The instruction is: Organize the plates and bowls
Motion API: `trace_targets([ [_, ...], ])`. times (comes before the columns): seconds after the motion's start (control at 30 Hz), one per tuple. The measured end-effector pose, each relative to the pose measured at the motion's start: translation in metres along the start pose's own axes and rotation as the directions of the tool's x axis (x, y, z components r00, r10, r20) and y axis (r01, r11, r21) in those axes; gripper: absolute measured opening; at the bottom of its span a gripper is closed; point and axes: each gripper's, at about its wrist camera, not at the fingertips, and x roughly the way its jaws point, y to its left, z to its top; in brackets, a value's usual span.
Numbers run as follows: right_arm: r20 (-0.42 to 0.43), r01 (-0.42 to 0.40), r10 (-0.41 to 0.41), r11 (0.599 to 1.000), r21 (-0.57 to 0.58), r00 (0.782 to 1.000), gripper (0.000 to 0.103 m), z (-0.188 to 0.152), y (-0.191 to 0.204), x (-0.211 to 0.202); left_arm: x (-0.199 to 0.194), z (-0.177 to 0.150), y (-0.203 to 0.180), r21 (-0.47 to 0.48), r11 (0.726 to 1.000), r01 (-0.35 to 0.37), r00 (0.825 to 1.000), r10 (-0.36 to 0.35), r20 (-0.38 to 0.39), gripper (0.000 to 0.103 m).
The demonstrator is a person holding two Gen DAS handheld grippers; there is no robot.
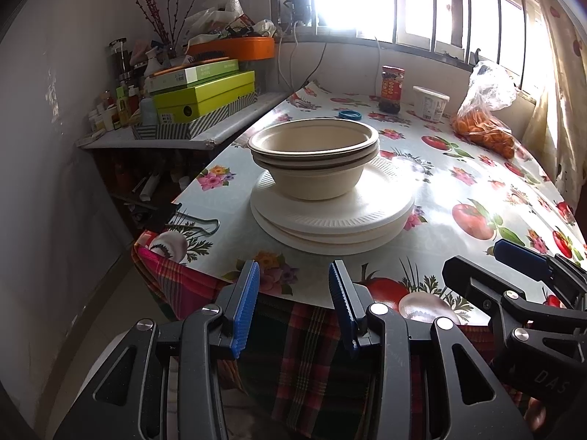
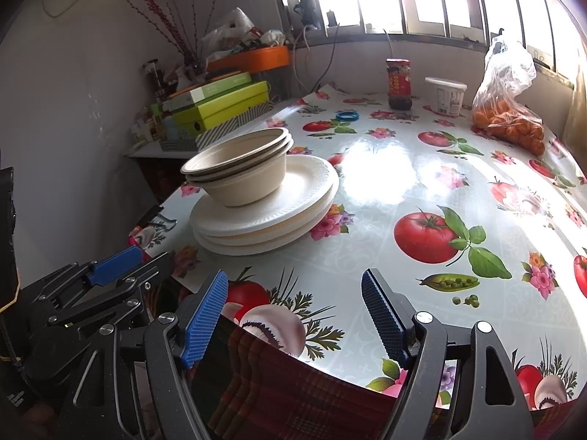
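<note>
Bowls (image 1: 313,157) are sitting nested on the stacked plates (image 1: 330,220) near the table (image 2: 403,190) corner. Left gripper (image 1: 293,308) and right gripper (image 2: 293,315) are hovering spread, empty. Stacking looks finished; probably nothing remaining but backing away.

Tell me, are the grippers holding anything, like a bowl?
No. The left gripper and right gripper are both open and empty. The bowls sit on the plates, untouched.
</note>
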Motion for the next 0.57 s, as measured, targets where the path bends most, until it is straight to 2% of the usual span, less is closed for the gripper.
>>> trace_targets([
  [0.27, -0.001, 0.000, 0.000, 1.000, 0.008, 1.000, 0.076, 0.002, -0.007, 0.001, 0.004, 0.001, -0.001, 0.008, 1.000, 0.017, 1.000, -0.017, -0.001, 0.041],
  [0.57, -0.002, 0.001, -0.001, 1.000, 0.016, 1.000, 0.077, 0.004, -0.013, 0.005, 0.009, 0.002, 0.003, -0.012, 1.000, 0.005, 1.000, -0.005, -0.012, 0.041],
])
